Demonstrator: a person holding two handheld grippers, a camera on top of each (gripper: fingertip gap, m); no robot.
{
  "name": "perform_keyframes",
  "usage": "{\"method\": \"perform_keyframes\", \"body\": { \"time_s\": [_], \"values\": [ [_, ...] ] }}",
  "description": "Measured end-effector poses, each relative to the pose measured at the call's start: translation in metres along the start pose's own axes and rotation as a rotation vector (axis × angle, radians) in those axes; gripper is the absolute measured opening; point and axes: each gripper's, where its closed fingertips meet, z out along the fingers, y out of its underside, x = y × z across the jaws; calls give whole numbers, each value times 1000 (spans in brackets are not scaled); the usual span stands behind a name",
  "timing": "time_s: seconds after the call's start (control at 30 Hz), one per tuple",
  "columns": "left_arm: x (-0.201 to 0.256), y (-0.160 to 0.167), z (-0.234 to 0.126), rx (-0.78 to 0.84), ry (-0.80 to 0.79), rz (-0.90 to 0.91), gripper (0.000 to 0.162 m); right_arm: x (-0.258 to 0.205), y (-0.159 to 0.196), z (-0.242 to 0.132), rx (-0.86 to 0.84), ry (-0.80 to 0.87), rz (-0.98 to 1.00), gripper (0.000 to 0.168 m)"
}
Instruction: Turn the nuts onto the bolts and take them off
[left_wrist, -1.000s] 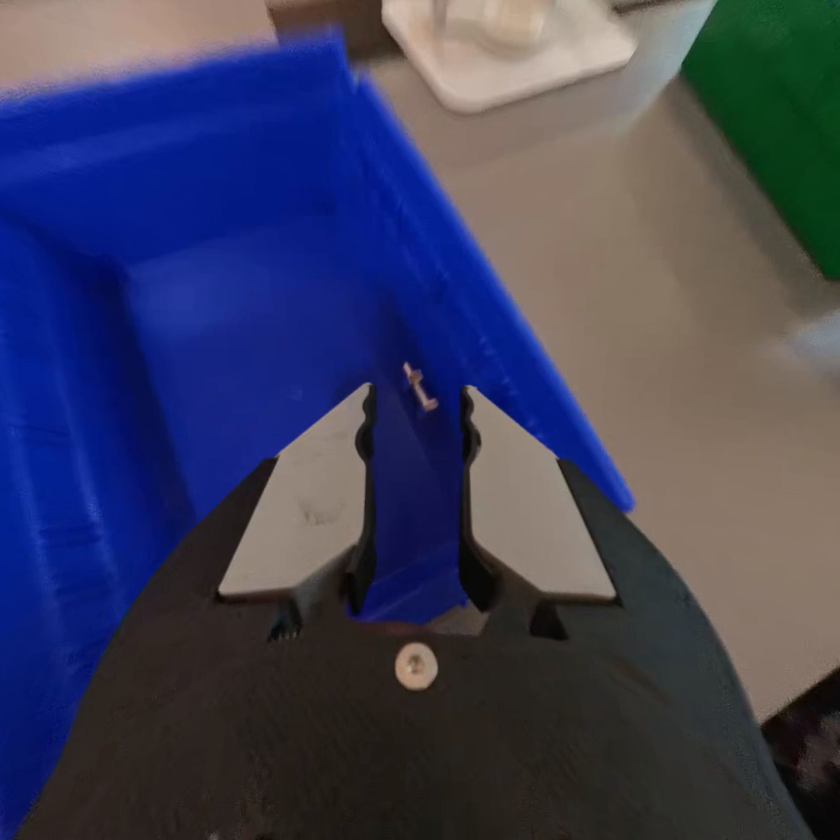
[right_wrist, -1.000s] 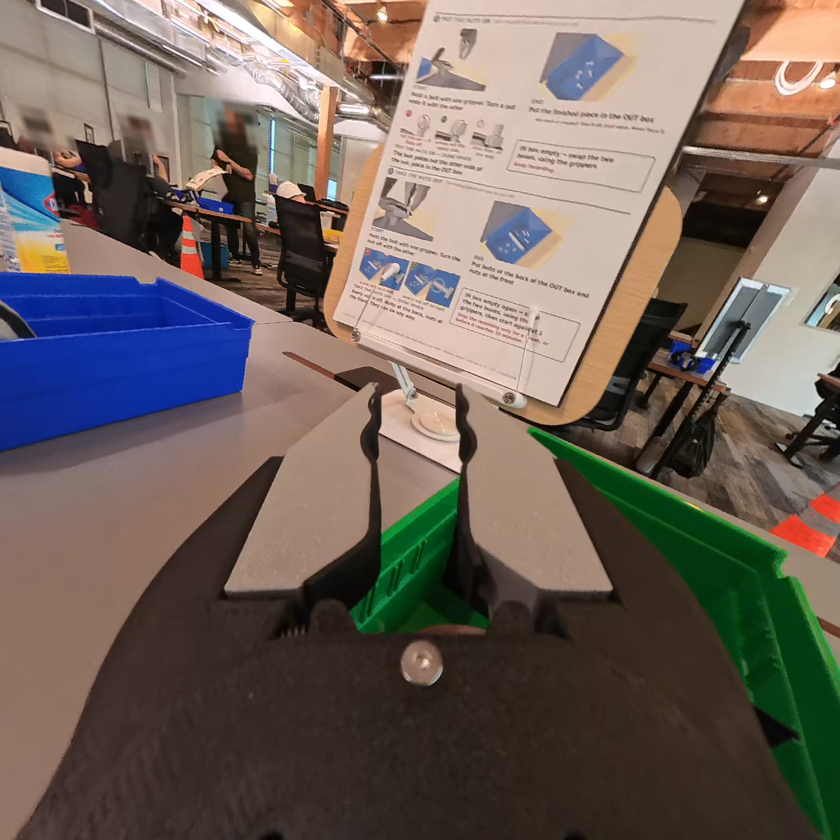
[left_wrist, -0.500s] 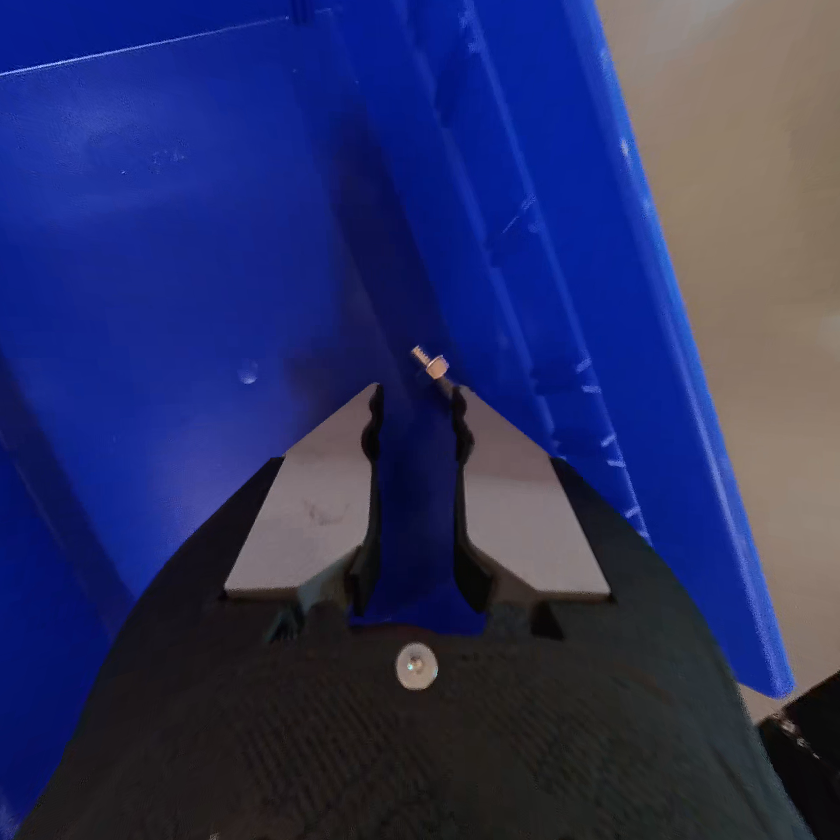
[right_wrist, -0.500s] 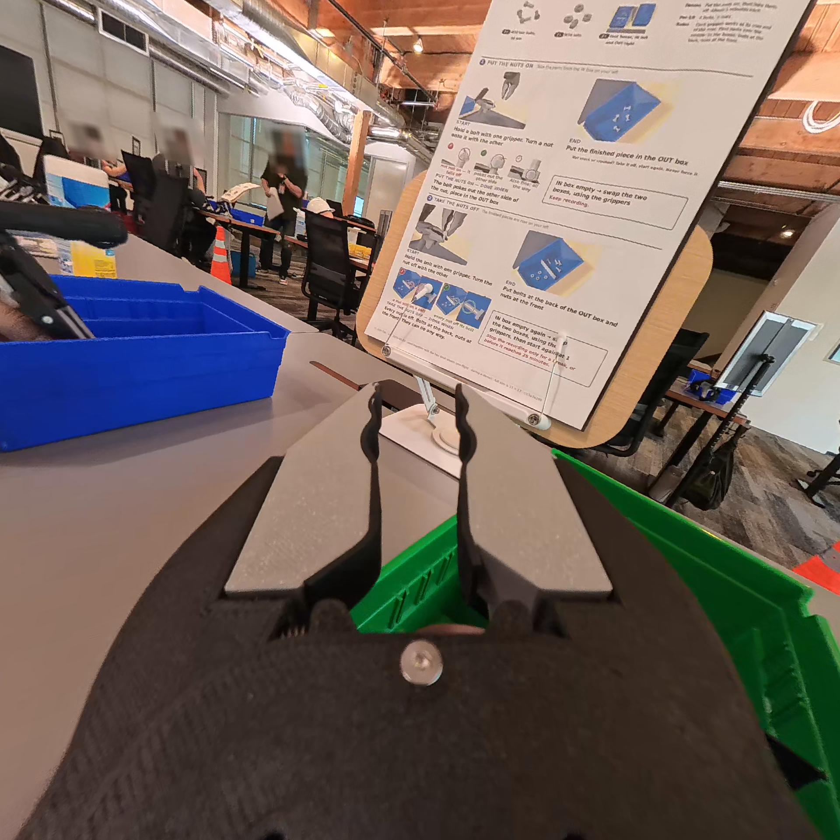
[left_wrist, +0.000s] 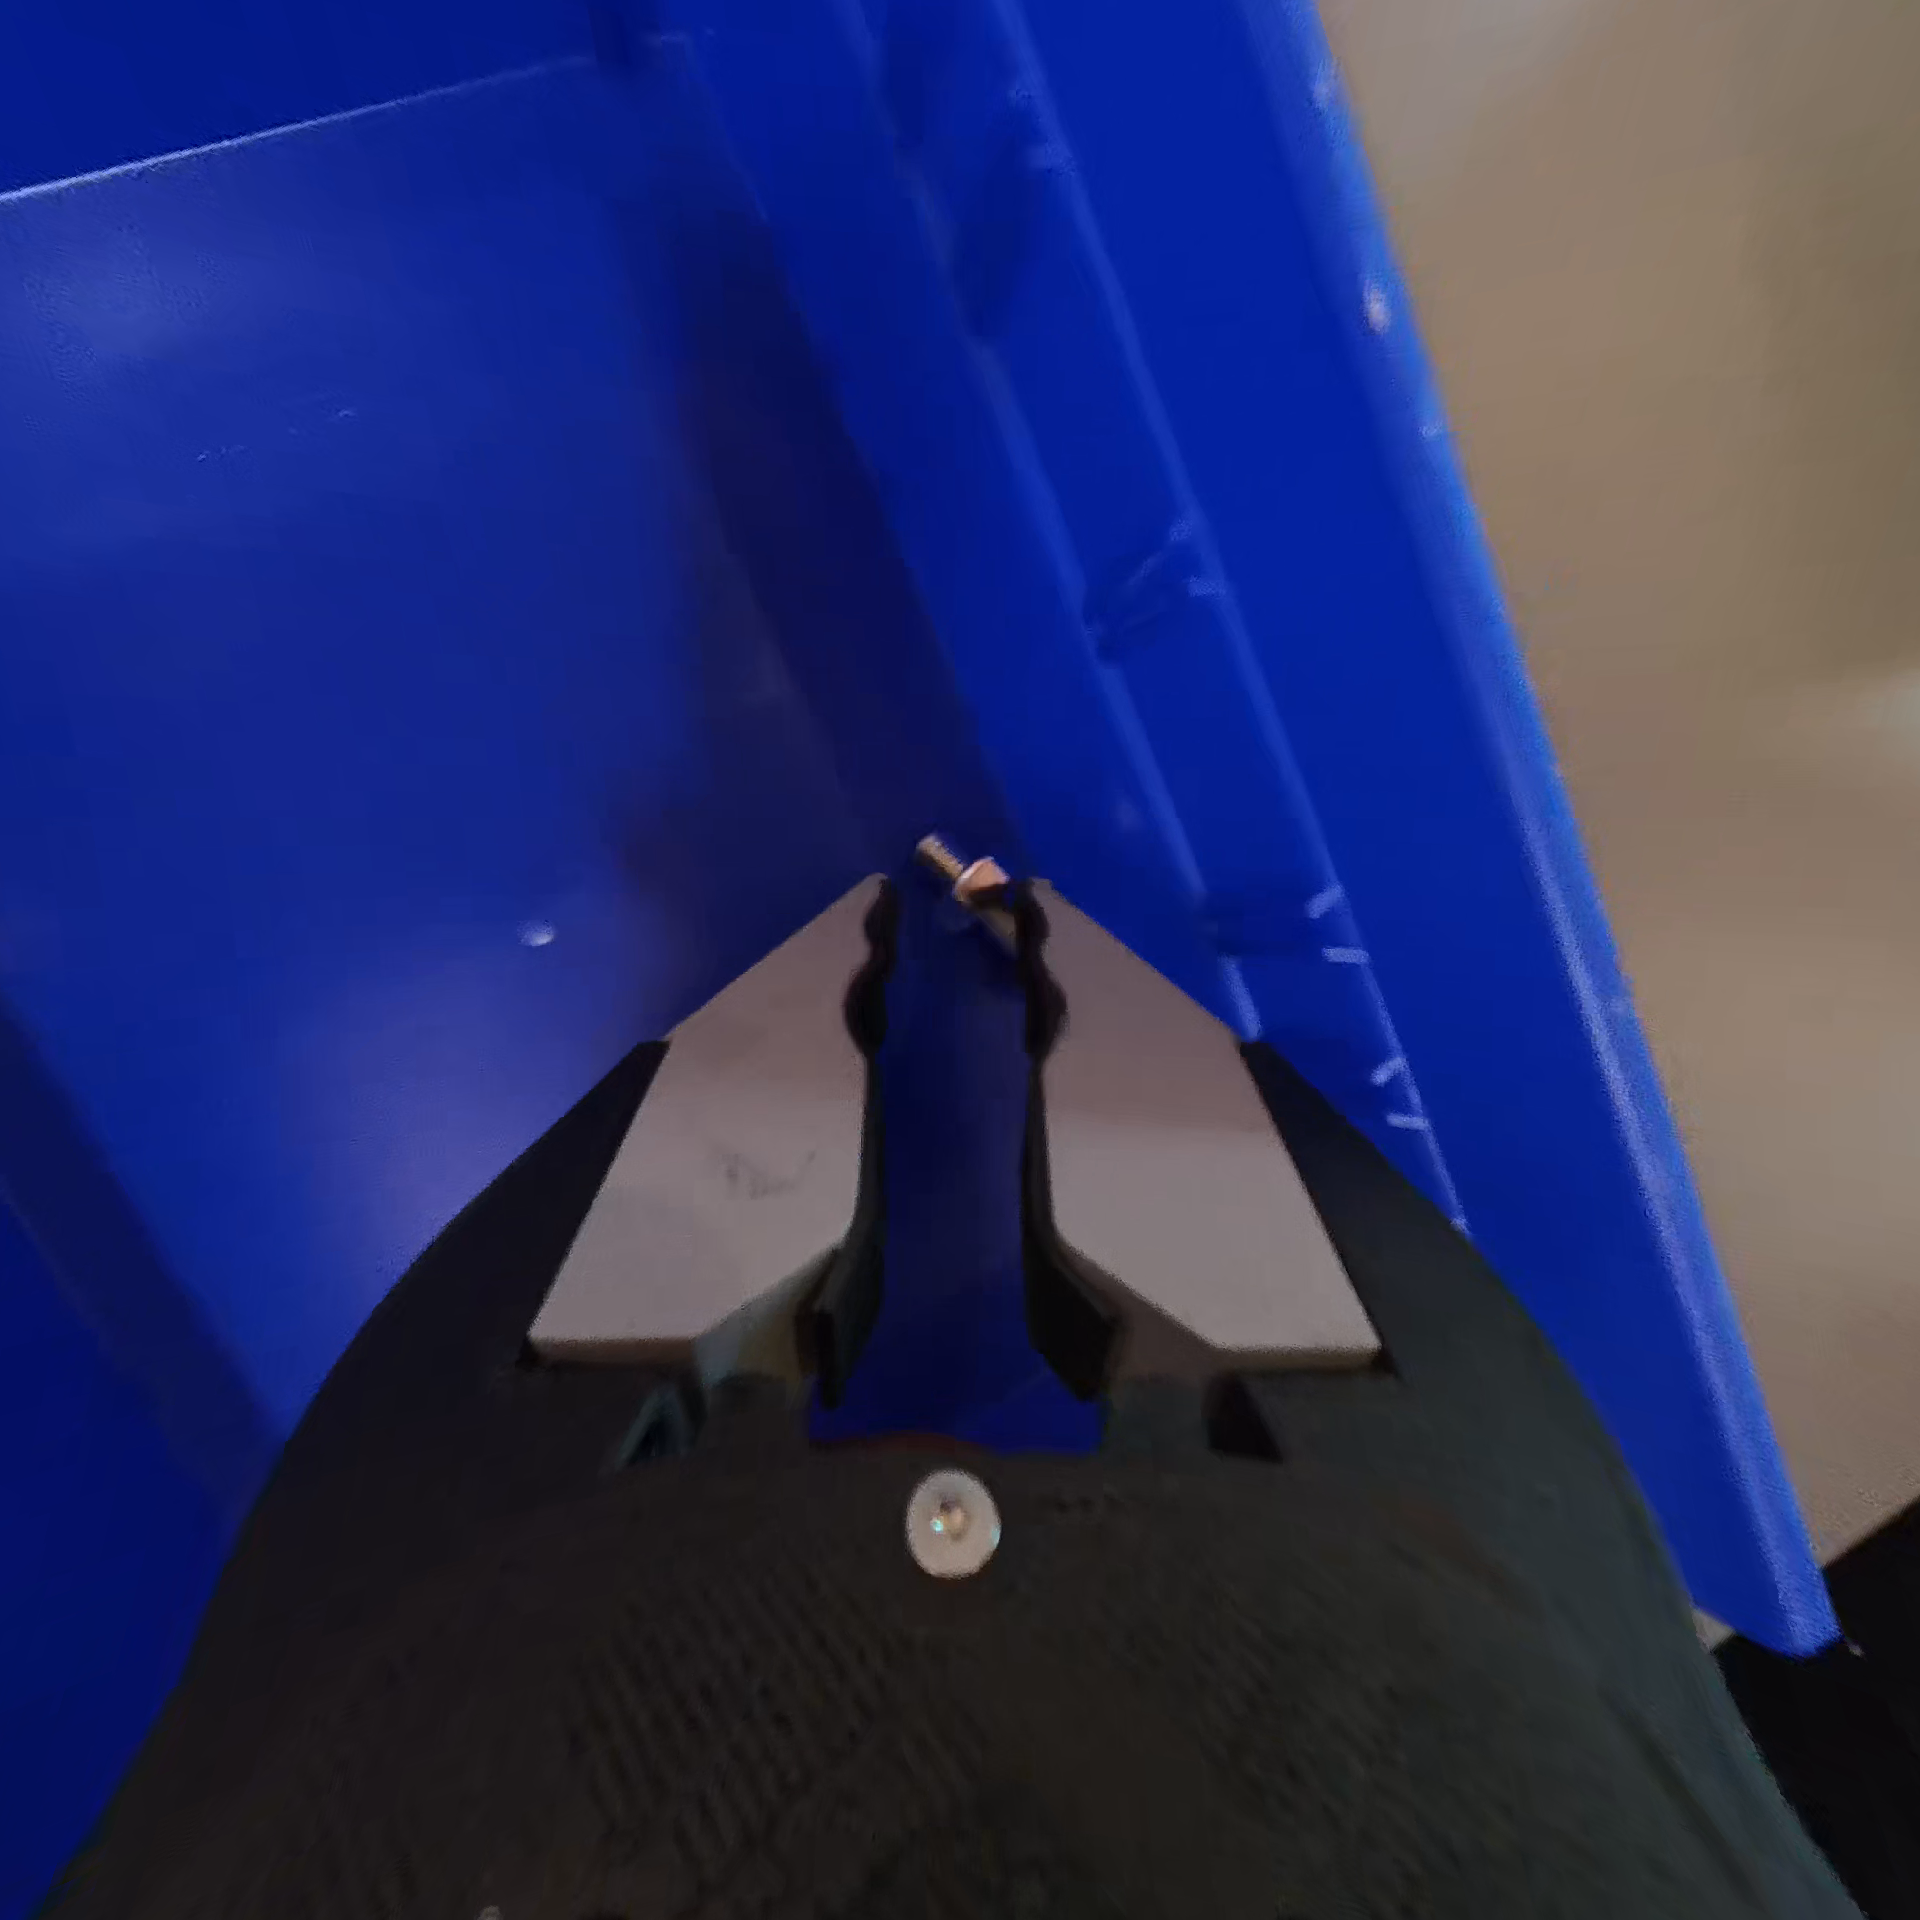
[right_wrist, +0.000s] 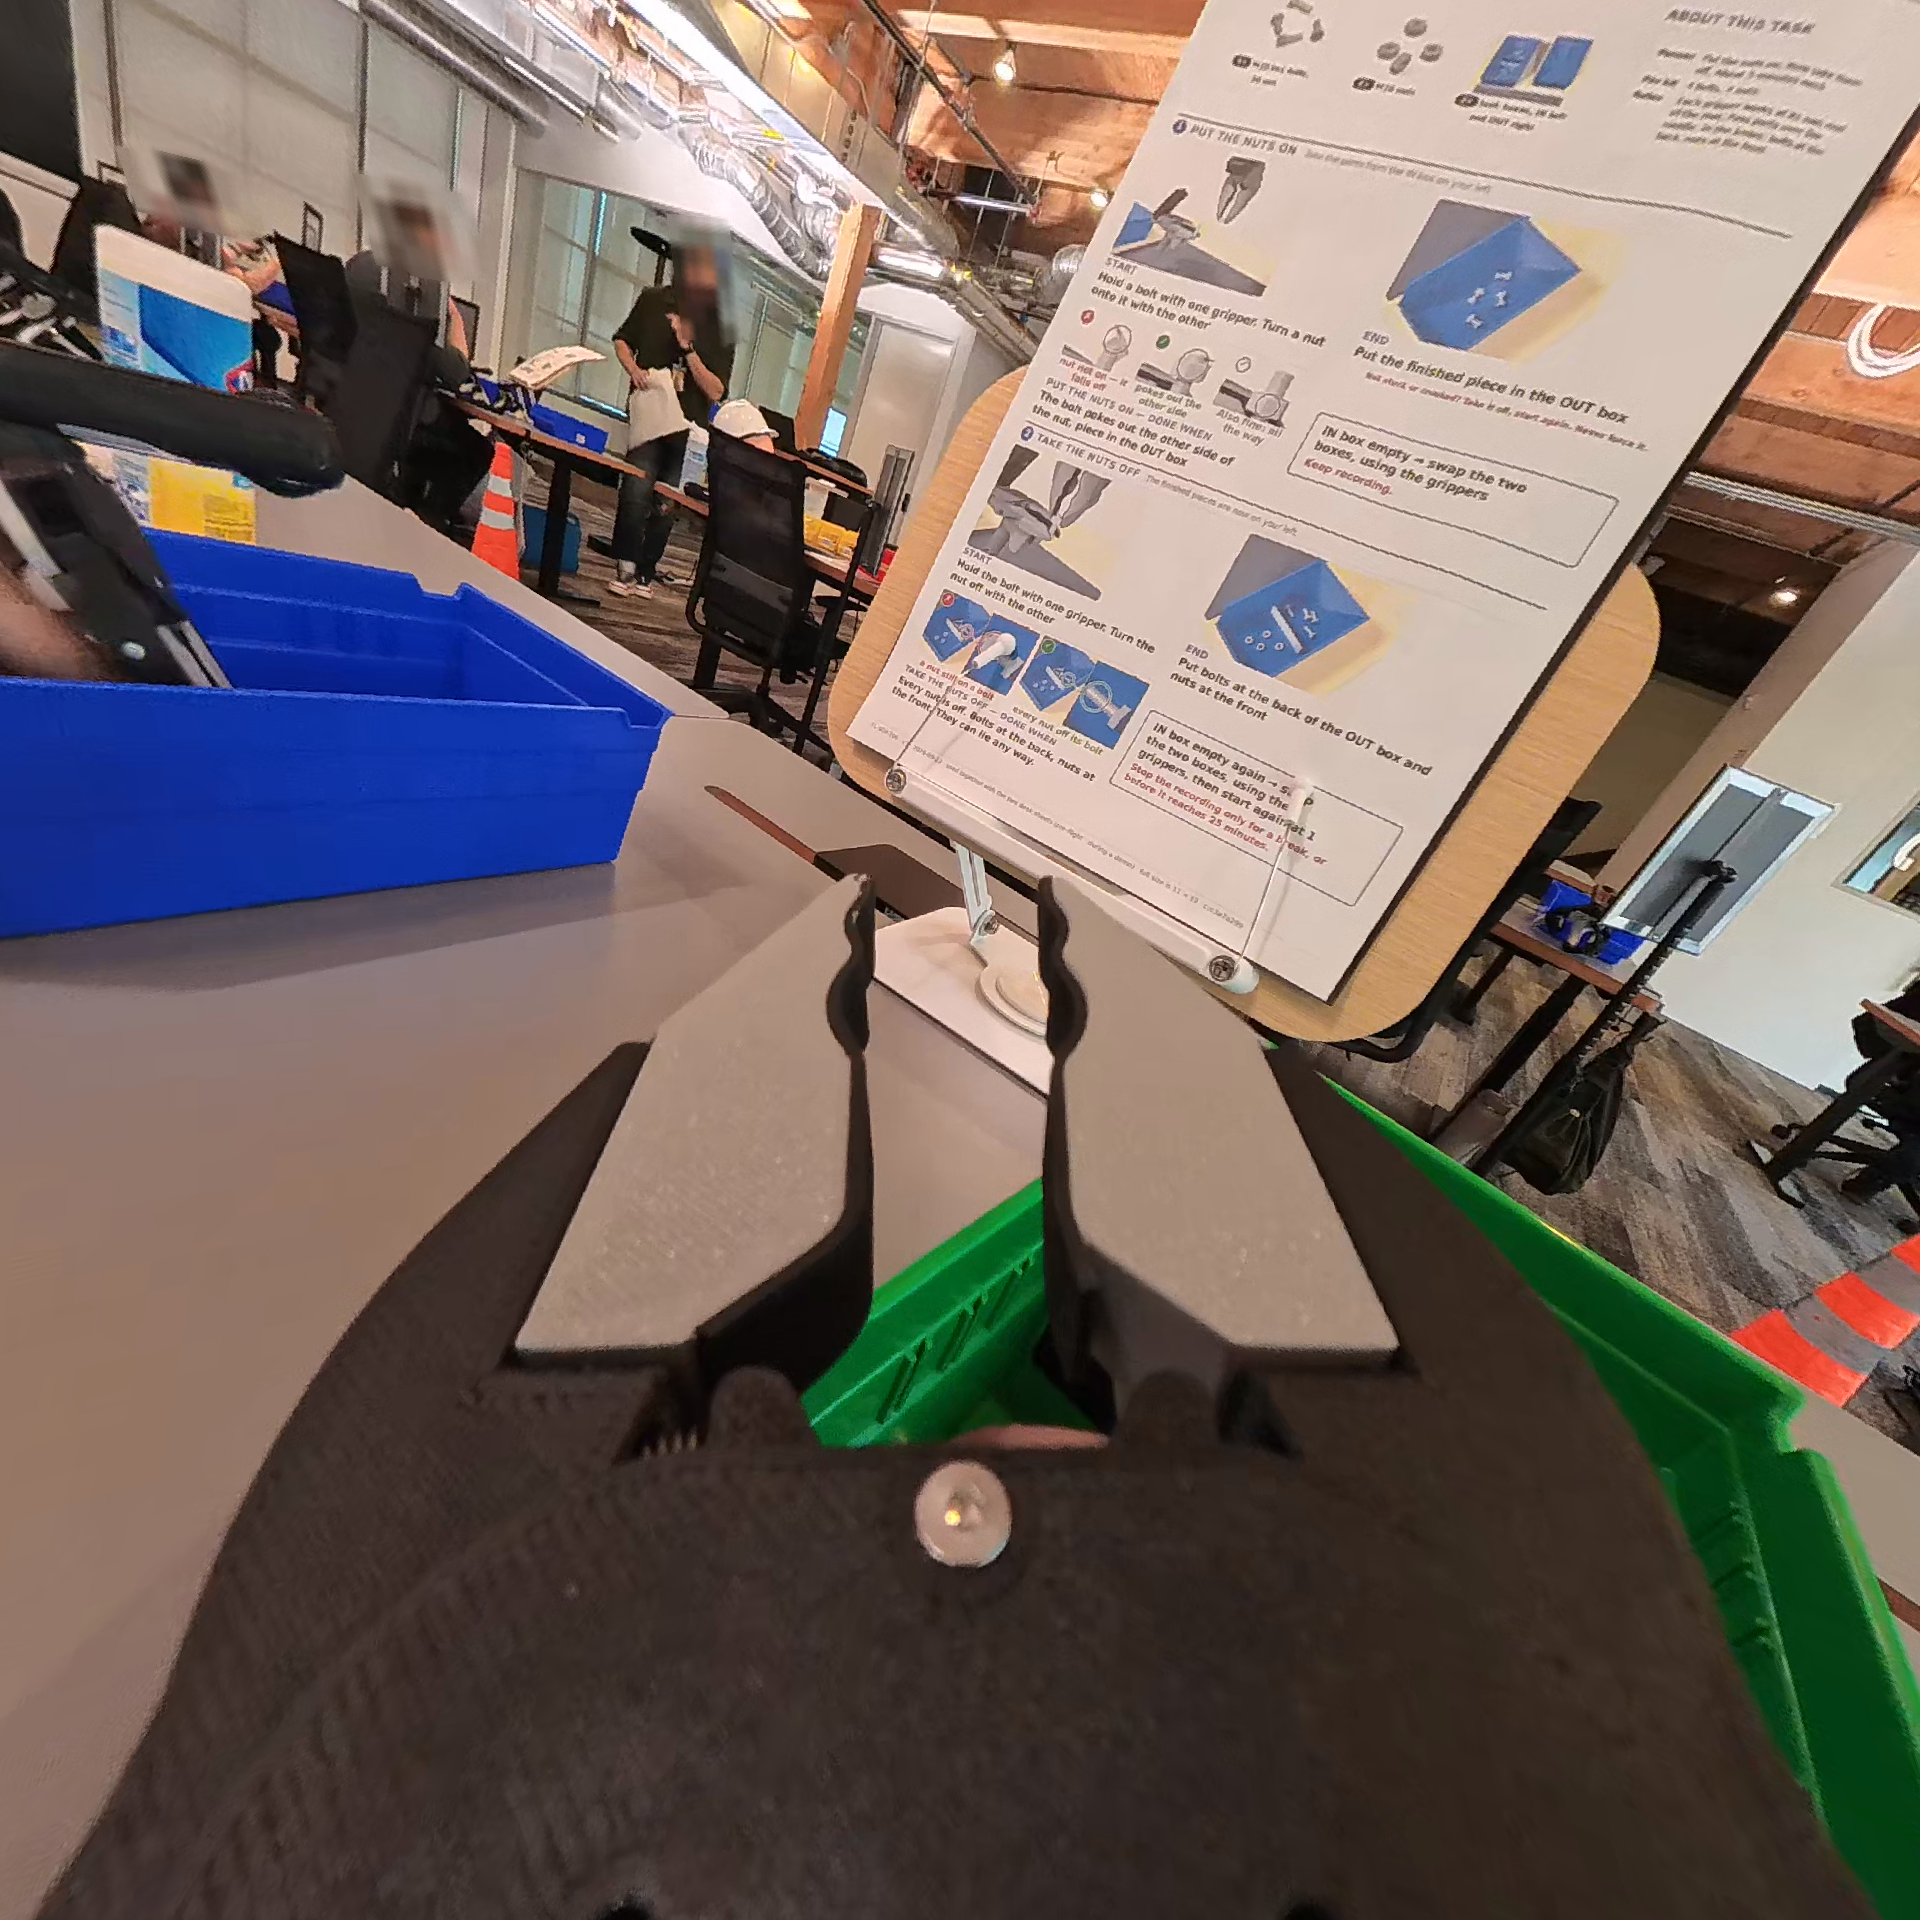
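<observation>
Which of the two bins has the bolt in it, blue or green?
The blue bin: the bolt lies at its side wall, by the left gripper.

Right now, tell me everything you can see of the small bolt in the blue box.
The bolt is small, silver and metallic, with a nut threaded partway along its shaft, the threaded end poking past it toward the upper left. It lies tilted on the floor of the blue box, close to the right-hand wall. Its lower end is hidden behind a fingertip of the open left gripper, so contact cannot be judged. The picture is slightly blurred.
</observation>
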Motion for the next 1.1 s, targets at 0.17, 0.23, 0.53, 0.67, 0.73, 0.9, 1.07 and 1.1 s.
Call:
{"method": "perform_keyframes", "body": {
  "time_s": [0.17,0.23,0.53,0.67,0.73,0.9,1.07,1.1],
  "values": [
    [-3,1,-1,-37,-25,50,15,7,4,0,-7,17,18,27],
    [-17,2,-6,-36,-49,33,15,9,5,0,-11,15,33,28],
    [-42,15,-24,19,-8,-72,13,10,6,1,-13,14,37,27],
    [-39,19,-25,-2,-11,-66,18,5,7,2,-22,4,15,27],
    [-35,22,-25,-17,-7,-61,19,3,6,2,-20,0,2,27],
    [-34,20,-22,-24,-24,-72,25,-3,3,2,-17,-5,-40,27],
    [-31,13,-12,-17,-46,-75,28,-7,1,1,-11,-11,-70,26],
    [-31,12,-12,-22,-60,-69,28,-7,1,1,-12,-9,-77,26]
  ]
}}
